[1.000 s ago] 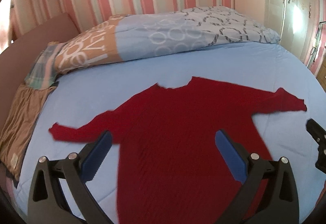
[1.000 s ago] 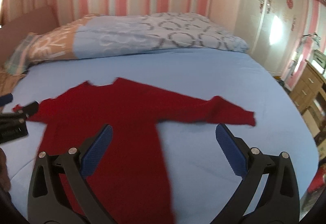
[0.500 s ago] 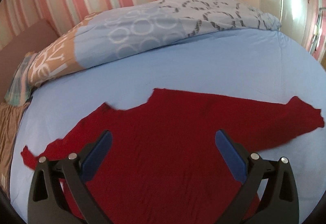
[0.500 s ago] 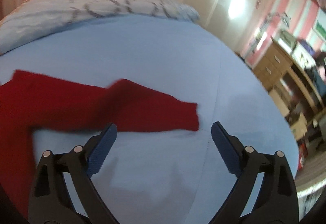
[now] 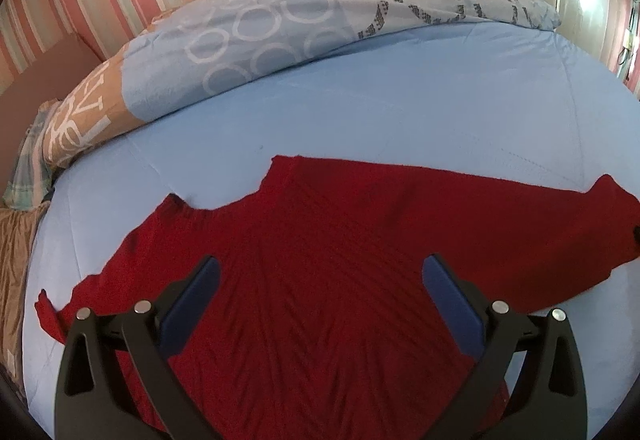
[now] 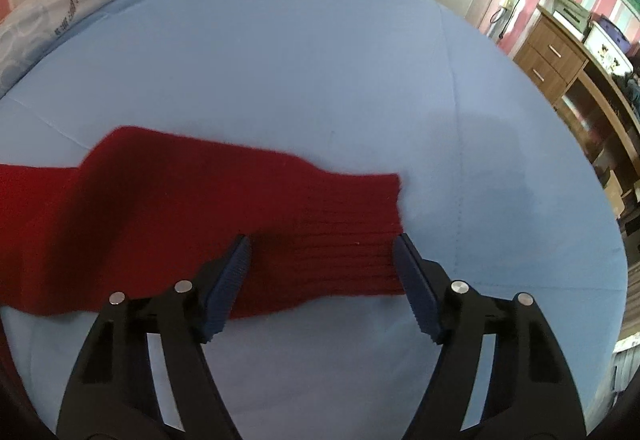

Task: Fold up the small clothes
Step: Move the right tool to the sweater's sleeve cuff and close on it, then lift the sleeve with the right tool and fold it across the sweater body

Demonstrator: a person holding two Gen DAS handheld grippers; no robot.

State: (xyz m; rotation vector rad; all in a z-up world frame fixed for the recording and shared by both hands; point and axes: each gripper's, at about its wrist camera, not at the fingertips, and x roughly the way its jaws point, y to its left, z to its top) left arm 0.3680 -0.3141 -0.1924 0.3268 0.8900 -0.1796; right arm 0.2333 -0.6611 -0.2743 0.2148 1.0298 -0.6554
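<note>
Looking down both cameras, we find the red sweater (image 5: 320, 280) spread flat on the blue bedsheet (image 5: 400, 99), front up, sleeves out to each side, with the patterned duvet (image 5: 280, 23) bunched along the far edge. A second ago we saw the whole garment from higher up; now both grippers have dropped closer and it fills much more of each view. Our left gripper (image 5: 318, 276) hangs over the chest with its jaws spread wide and nothing between the blue pads (image 5: 192, 304). Our right gripper (image 6: 322, 256) has swung out from the sweater's body to the right sleeve (image 6: 200, 215); its jaws, fully spread a second ago, are closing, with the ribbed cuff (image 6: 348, 244) lying between them, the pads not yet pressing on it. A wooden dresser (image 6: 560, 63) stands beyond the bed.
</note>
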